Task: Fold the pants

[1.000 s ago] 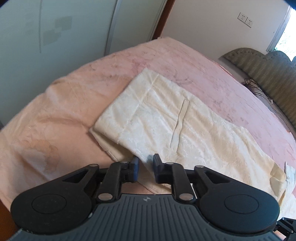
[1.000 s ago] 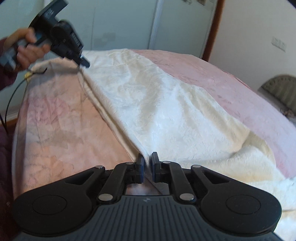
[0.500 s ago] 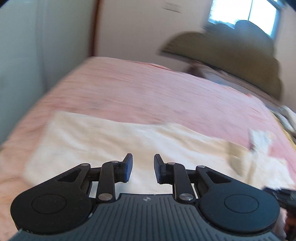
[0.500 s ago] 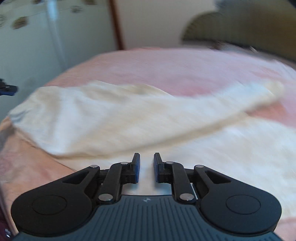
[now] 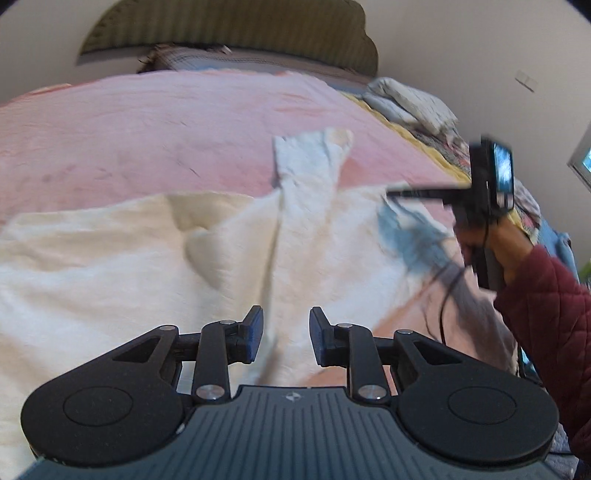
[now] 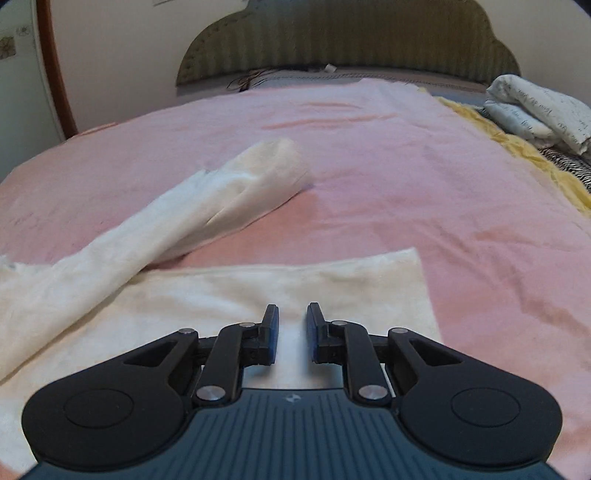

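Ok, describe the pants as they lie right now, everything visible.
The pants are cream-white, of a soft, faintly textured, wrinkled fabric. They lie unfolded on the pink bedspread: one leg flat and square-ended under the right gripper, the other angled away toward the headboard, its end rumpled. Both grippers hang open above them, gripping nothing.

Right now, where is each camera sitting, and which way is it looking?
Left wrist: rides the left gripper, jaws open, looking across the cream pants on the pink bed toward the headboard; the right gripper, its hand and red sleeve show.
Right wrist: rides the right gripper, jaws open, looking toward the headboard over the pants; only its own gripper shows.
Shared: pants, bed, headboard, folded bedding.
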